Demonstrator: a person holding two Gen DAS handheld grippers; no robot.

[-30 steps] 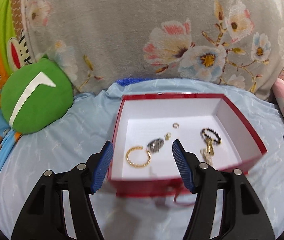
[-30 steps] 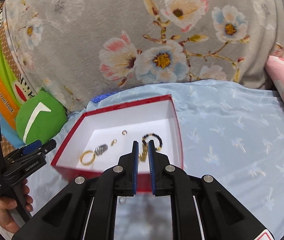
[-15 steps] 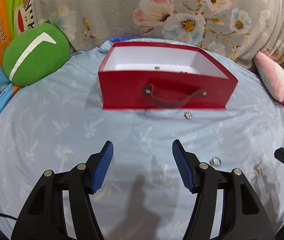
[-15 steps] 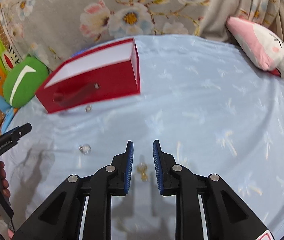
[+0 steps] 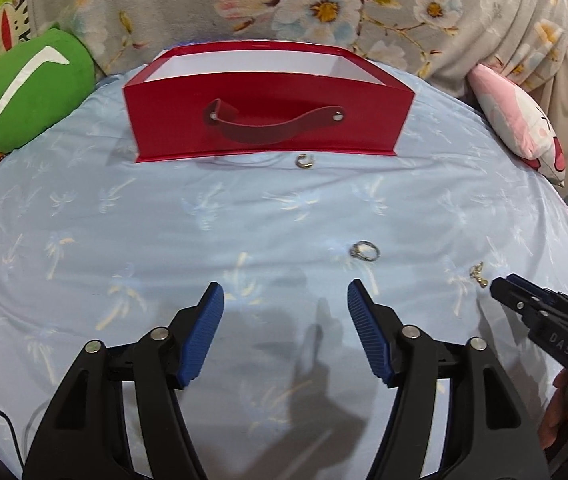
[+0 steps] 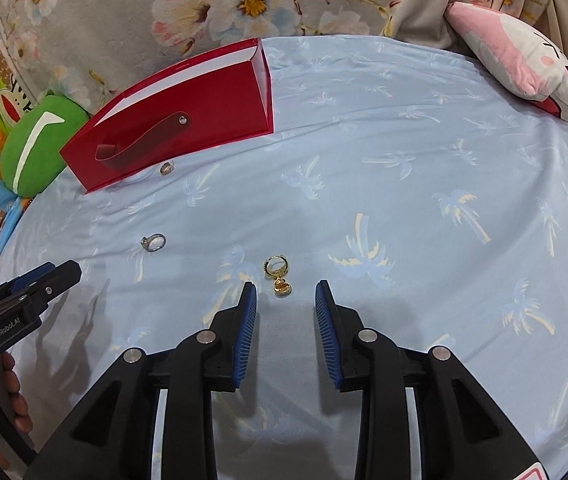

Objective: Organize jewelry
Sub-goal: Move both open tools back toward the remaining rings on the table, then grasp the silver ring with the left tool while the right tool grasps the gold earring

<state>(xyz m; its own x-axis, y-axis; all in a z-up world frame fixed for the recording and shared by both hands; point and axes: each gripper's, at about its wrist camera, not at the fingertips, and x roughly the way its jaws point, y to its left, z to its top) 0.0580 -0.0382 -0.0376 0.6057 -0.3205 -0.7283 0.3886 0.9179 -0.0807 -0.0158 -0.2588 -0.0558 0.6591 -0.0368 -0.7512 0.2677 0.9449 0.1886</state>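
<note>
one red box (image 5: 268,92) stands on the bed (image 6: 404,208), with one strap handle (image 5: 260,130) on its front wall. three pieces of jewelry lie loose on the sheet in front of the box: one small ring (image 5: 305,161) just beside its front wall, one silver ring (image 5: 365,250) well apart from it, and one gold earring (image 6: 277,275) farthest from it. two cushions flank the box: one green (image 5: 30,90), one pink (image 5: 518,120). two grippers are in view, left gripper (image 5: 285,316) and right gripper (image 6: 286,312).
</note>
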